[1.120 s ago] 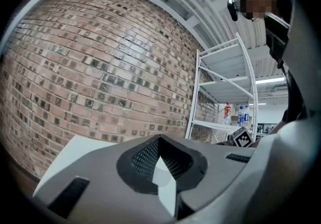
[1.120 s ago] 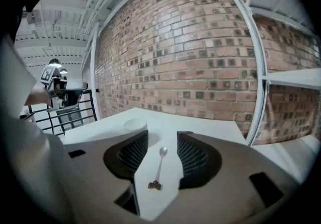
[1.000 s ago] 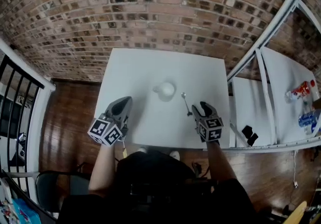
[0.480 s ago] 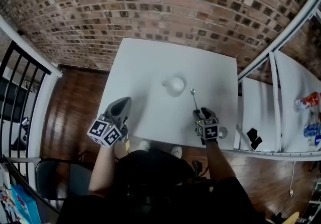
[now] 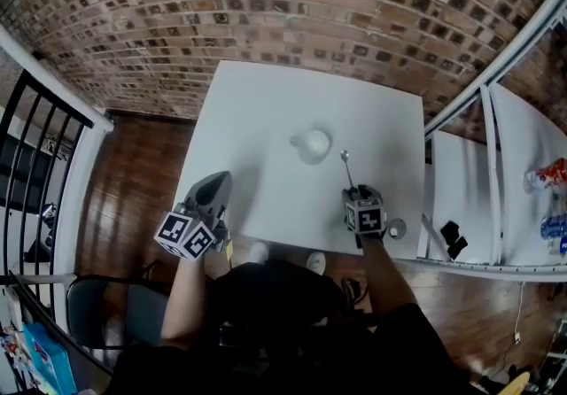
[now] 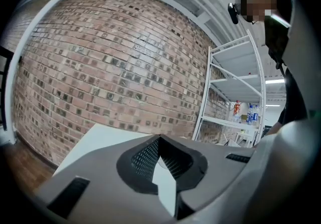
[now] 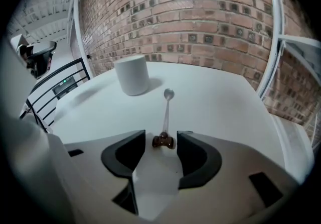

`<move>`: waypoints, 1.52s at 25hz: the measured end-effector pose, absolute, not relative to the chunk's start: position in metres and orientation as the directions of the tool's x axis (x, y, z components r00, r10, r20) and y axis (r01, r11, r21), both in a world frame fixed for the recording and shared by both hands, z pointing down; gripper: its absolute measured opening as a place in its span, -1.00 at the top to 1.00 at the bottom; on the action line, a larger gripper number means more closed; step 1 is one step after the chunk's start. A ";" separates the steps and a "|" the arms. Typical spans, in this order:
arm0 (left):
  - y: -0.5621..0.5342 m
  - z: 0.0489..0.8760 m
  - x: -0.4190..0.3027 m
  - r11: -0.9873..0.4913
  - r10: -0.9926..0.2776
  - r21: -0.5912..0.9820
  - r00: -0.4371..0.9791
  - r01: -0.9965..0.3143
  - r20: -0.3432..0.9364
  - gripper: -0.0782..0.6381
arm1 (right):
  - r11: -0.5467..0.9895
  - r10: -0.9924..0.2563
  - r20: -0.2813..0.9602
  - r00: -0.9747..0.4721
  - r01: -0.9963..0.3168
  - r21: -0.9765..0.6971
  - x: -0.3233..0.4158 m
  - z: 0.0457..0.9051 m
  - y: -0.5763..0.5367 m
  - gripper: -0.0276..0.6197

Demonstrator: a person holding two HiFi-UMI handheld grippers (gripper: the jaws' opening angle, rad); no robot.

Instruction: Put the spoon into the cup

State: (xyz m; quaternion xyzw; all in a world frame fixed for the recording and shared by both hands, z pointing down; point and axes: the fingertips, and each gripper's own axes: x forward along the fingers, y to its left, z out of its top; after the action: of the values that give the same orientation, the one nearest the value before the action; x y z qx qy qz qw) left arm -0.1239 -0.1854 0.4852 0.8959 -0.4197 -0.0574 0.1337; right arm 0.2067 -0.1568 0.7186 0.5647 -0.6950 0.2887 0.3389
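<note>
A white cup (image 5: 313, 143) (image 7: 132, 75) stands upright near the middle of the white table (image 5: 257, 110). Just right of it lies a slim metal spoon (image 5: 347, 168) (image 7: 167, 110), bowl toward the far side and brown handle end toward me. My right gripper (image 5: 359, 196) (image 7: 161, 140) tilts down at that handle end. Its jaws are opening, with the brown tip between the fingertips and neither pad pressing on it. My left gripper (image 5: 215, 182) (image 6: 159, 140) hovers level over the table's near-left edge, fingertips together and holding nothing.
A brick wall (image 5: 266, 3) stands behind the table. A white metal shelf rack (image 5: 496, 145) with bottles (image 5: 545, 176) is close on the right. A small round object (image 5: 396, 228) sits at the table's near-right corner. A black railing (image 5: 35, 145) is on the left.
My right gripper has dropped and tipped down until its fingertips straddle the spoon's handle end. The left gripper has shifted only slightly.
</note>
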 end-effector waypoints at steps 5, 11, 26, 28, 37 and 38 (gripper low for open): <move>-0.186 0.485 -0.129 -0.604 -0.774 0.289 0.633 -0.742 0.005 0.77 | 0.205 -0.599 0.790 -0.131 -0.979 -0.007 0.204 0.715 -0.159 0.30; -0.186 0.482 -0.129 -0.609 -0.772 0.289 0.635 -0.739 -0.006 0.77 | 0.201 -0.559 0.821 -0.115 -0.980 -0.001 0.212 0.723 -0.153 0.40; -0.191 0.469 -0.124 -0.642 -0.752 0.265 0.658 -0.719 -0.036 0.77 | 0.166 -0.699 0.709 -0.087 -0.985 0.043 0.233 0.665 -0.165 0.52; -0.194 0.462 -0.121 -0.653 -0.746 0.256 0.665 -0.713 -0.050 0.77 | 0.158 -0.738 0.669 -0.082 -0.986 0.053 0.238 0.644 -0.170 0.52; -0.199 0.439 -0.107 -0.693 -0.717 0.207 0.690 -0.691 -0.095 0.77 | 0.224 -0.880 0.440 -0.179 -0.973 0.054 0.230 0.528 -0.178 0.52; -0.199 0.437 -0.106 -0.697 -0.713 0.203 0.694 -0.688 -0.097 0.77 | 0.235 -0.889 0.416 -0.192 -0.970 0.056 0.227 0.515 -0.177 0.52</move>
State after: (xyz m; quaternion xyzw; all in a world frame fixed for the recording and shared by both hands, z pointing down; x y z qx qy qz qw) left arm -0.1055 -0.1994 0.4366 0.9173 -0.3819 -0.0842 0.0754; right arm 0.2269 -0.1772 0.5152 0.6085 -0.7640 0.1102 0.1843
